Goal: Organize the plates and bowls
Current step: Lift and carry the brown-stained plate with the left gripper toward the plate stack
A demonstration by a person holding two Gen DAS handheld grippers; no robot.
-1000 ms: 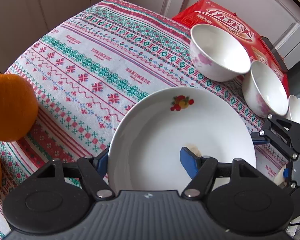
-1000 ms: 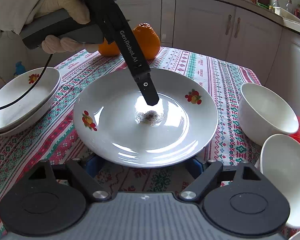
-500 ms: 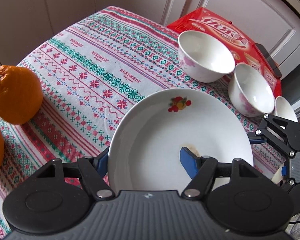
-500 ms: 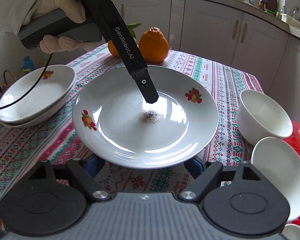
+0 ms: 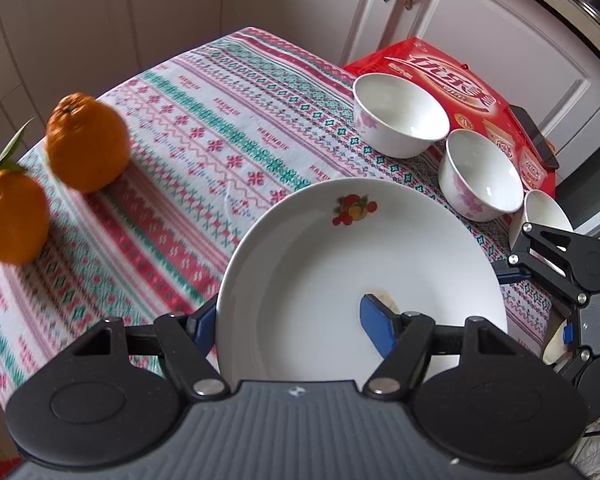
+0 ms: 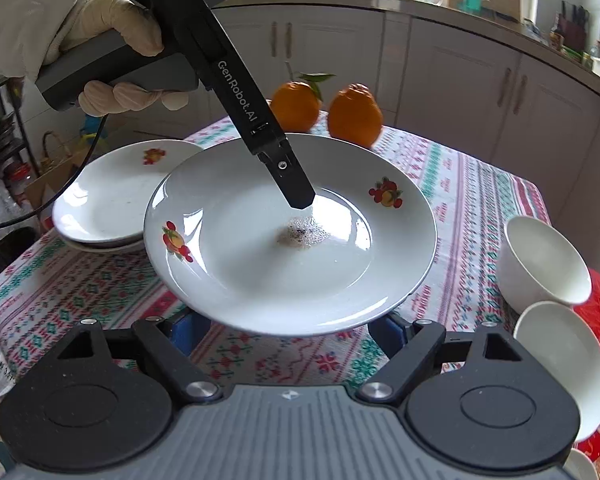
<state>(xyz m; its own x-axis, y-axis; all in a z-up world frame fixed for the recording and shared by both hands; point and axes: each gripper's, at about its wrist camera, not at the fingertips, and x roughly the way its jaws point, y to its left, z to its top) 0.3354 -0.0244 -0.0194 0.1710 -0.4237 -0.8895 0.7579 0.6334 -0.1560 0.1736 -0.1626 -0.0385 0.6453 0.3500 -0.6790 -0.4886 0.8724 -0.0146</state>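
Patterned tablecloth (image 5: pixel 204 148): left gripper (image 5: pixel 288 320) clamps white fruit-print plate's (image 5: pixel 340 264) rim, lifted.
Right gripper (image 6: pixel 288 330) gapes under near rim; far corner bare.

Two oranges (image 6: pixel 326 110) sit side by side at the far edge of the patterned tablecloth (image 5: pixel 204 148), one bearing a green leaf. A red box (image 5: pixel 464 92) lies at the cloth's opposite corner; white cabinets (image 6: pixel 452 68) stand behind it.

tongs (image 5: pixel 290 320): black, blue pads | glove (image 6: pixel 112 20): cream | cable: black
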